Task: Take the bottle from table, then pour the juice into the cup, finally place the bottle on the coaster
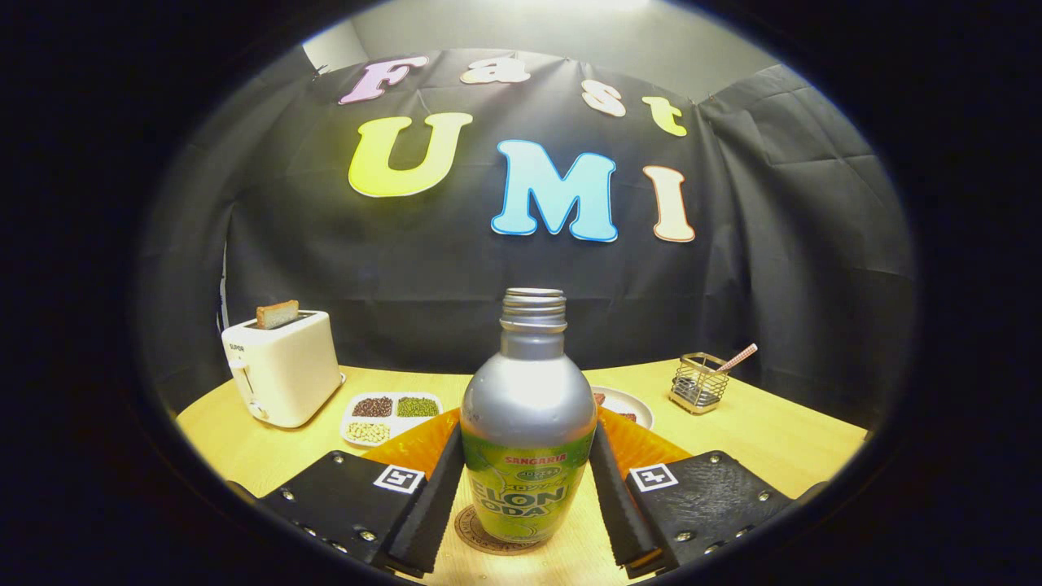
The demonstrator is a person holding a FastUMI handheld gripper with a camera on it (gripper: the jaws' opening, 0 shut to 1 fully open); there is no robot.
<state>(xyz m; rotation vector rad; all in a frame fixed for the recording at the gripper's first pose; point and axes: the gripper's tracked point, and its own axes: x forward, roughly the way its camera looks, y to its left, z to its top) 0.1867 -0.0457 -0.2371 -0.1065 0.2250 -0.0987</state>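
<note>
A silver bottle [527,391] with a green label and an uncapped threaded neck stands upright between my fingers. Its base rests on a round brown coaster [480,533] on the wooden table [781,439]. My gripper [527,443] is shut on the bottle, with both fingertips against its sides at label height. Behind the bottle an orange object [411,446] shows on both sides; the bottle hides most of it and I cannot tell what it is.
A white toaster [281,366] with a slice of bread stands at the back left. Ahead of the left finger lies a white divided dish [389,415] of beans. A white plate [627,403] and a wire holder [700,381] with a straw sit beyond the right finger.
</note>
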